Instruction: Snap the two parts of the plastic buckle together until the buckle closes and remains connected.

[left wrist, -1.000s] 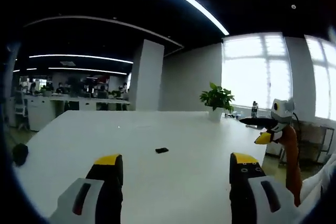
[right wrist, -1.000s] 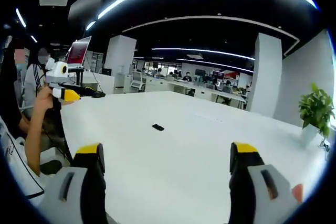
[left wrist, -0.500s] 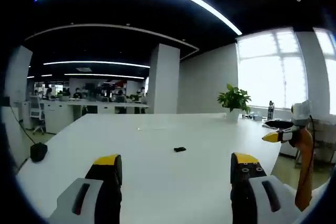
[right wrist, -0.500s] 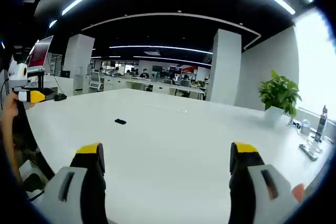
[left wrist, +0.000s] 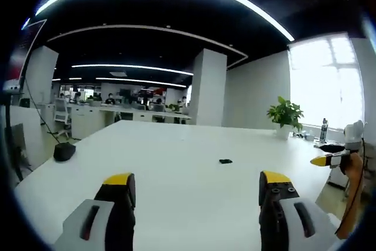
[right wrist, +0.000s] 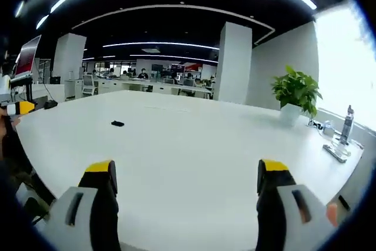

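Tabletop (left wrist: 176,163) is the big thing, a long white slab running away from both cameras, also clear in the right gripper view (right wrist: 194,145). Behind it sits an open office with a white pillar (left wrist: 207,89) and a bright window (left wrist: 326,80) off to the right side.

Left tongs (left wrist: 197,187) rise from the bottom of the left gripper view, 2 yellow-tipped jaws spread wide with nothing between them. Right tongs (right wrist: 185,187) look the same in the right gripper view: gaping, holding nothing. The right tongs also poke into the left gripper view at the far right edge (left wrist: 329,160), held up off the end of the tabletop, and the left tongs peek in at the far left edge of the right gripper view (right wrist: 14,108).

Potted plant (right wrist: 295,95) stands near the far right end of the tabletop, with a bottle (right wrist: 346,126) further right. A dark rounded lump (left wrist: 63,151) sits at the left corner.

Smallest is the buckle (left wrist: 225,161), a tiny black piece lying flat mid-tabletop, well apart from both tongs; in the right gripper view it's over to the left (right wrist: 117,124). Can't tell whether its 2 parts are joined, too small.
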